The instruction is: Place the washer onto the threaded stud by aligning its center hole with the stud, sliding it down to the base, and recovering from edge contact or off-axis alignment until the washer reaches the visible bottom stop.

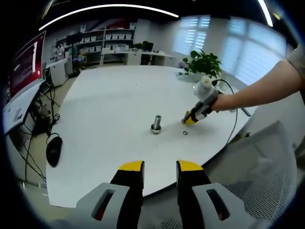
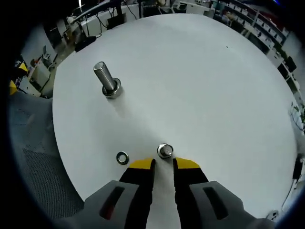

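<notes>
In your right gripper view, the right gripper [image 2: 163, 164] sits low at bottom centre, its yellow-tipped jaws slightly parted and empty, with a nut [image 2: 165, 150] just beyond the tips. The washer [image 2: 122, 157] lies flat on the white table [image 2: 205, 81] just left of the jaws, well apart from the threaded stud [image 2: 107, 80] standing upper left. In your left gripper view, your left gripper [image 1: 160, 167] hangs open and empty at the bottom, over the table's near edge.

Bright, even daylight from windows [image 1: 248, 52], soft shadows on the white table [image 2: 200, 81], fisheye-bent edges
</notes>
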